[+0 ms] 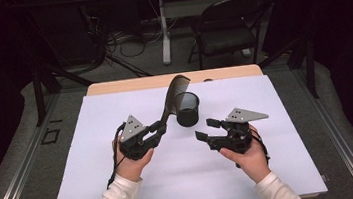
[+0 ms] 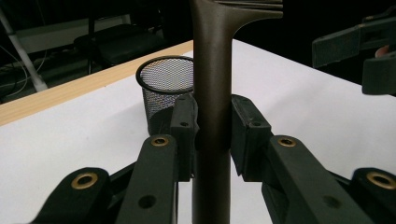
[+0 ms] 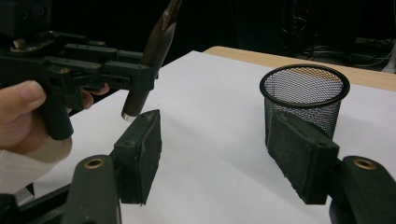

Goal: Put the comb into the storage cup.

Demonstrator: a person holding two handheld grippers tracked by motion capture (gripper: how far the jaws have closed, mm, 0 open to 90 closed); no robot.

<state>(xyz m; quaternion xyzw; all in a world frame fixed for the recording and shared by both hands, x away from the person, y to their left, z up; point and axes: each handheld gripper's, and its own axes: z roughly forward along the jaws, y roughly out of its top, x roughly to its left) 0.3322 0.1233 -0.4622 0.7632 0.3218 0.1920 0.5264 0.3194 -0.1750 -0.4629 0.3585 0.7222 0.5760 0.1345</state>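
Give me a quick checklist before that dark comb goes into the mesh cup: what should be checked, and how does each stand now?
1. Left claw clamped on the dark plastic comb handle: ok.
2. Black wire-mesh cup upright, mouth open: ok.
3. Comb tip already above the cup's mouth: not ok; it sits beside the cup.
4. Right claw empty, jaws apart: ok.
5. Cup steadied by the right claw: not ok; nothing grips it.

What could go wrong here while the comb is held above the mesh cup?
The left claw grips the comb only by its smooth, narrow handle, so the comb might slip or swing. The mesh cup looks light and stands free on the white sheet; a tilted comb could catch its rim and tip it.
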